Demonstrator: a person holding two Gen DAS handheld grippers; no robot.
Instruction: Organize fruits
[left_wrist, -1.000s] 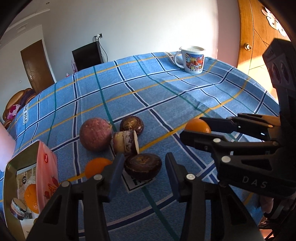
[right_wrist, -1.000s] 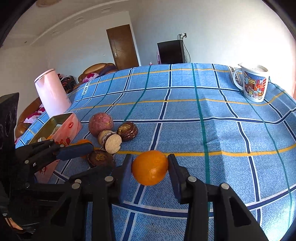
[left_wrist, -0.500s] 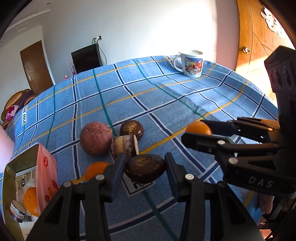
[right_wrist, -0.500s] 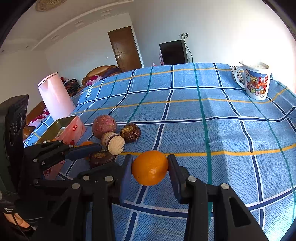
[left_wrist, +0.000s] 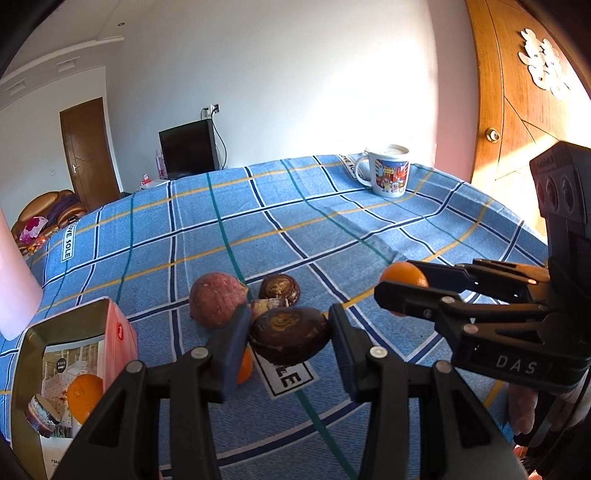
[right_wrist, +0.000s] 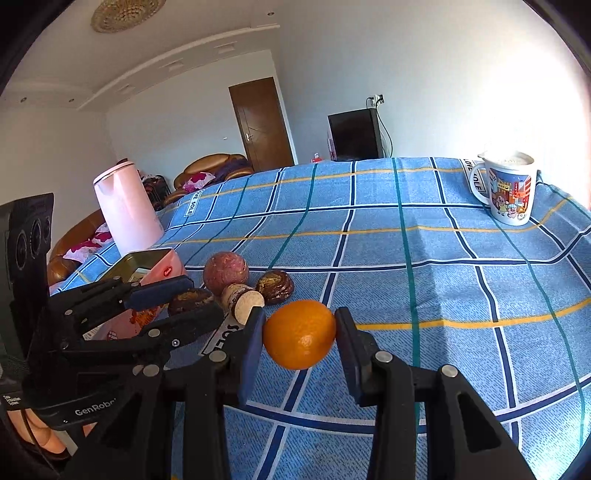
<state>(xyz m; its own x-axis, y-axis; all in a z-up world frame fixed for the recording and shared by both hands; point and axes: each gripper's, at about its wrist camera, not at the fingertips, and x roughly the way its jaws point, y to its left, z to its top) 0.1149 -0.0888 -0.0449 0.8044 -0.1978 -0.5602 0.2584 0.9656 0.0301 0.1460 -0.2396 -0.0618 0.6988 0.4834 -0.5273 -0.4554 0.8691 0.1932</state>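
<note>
so, left gripper (left_wrist: 288, 334): jaws closed partway on the dark brown fruit (left_wrist: 290, 334), one pad on each side of it; the fruit looks lifted clear of the cloth.
right gripper (right_wrist: 299, 334): jaws closed partway on an orange (right_wrist: 299, 334), pads pressing both its sides, held just over the cloth.
worktop (right_wrist: 424, 266): covered by a blue checked cloth with yellow, green and navy lines and a "sole" label.
loose fruit: a round reddish-purple fruit (left_wrist: 216, 304), a second dark brown fruit (left_wrist: 279, 290) and a pale cut piece (right_wrist: 242, 301) lie close together on the cloth, just beyond the left gripper.
second orange (left_wrist: 244, 367): on the cloth, mostly hidden behind the left gripper's left finger.
pink tin (left_wrist: 120, 336): open, on the near left of the cloth in the left wrist view; inside it show an orange fruit (left_wrist: 85, 397) and a sliced piece (left_wrist: 42, 415).
grippers together: side by side, the right one's orange showing to the right in the left wrist view, the left one's brown fruit to the left in the right wrist view.
mug (right_wrist: 509, 192): white with a colourful print, at the far right corner, well apart from the fruit.
pink kettle (right_wrist: 125, 210): upright at the far left edge, behind the tin.
person: fingers (left_wrist: 524, 410) show under the right gripper's body.
</note>
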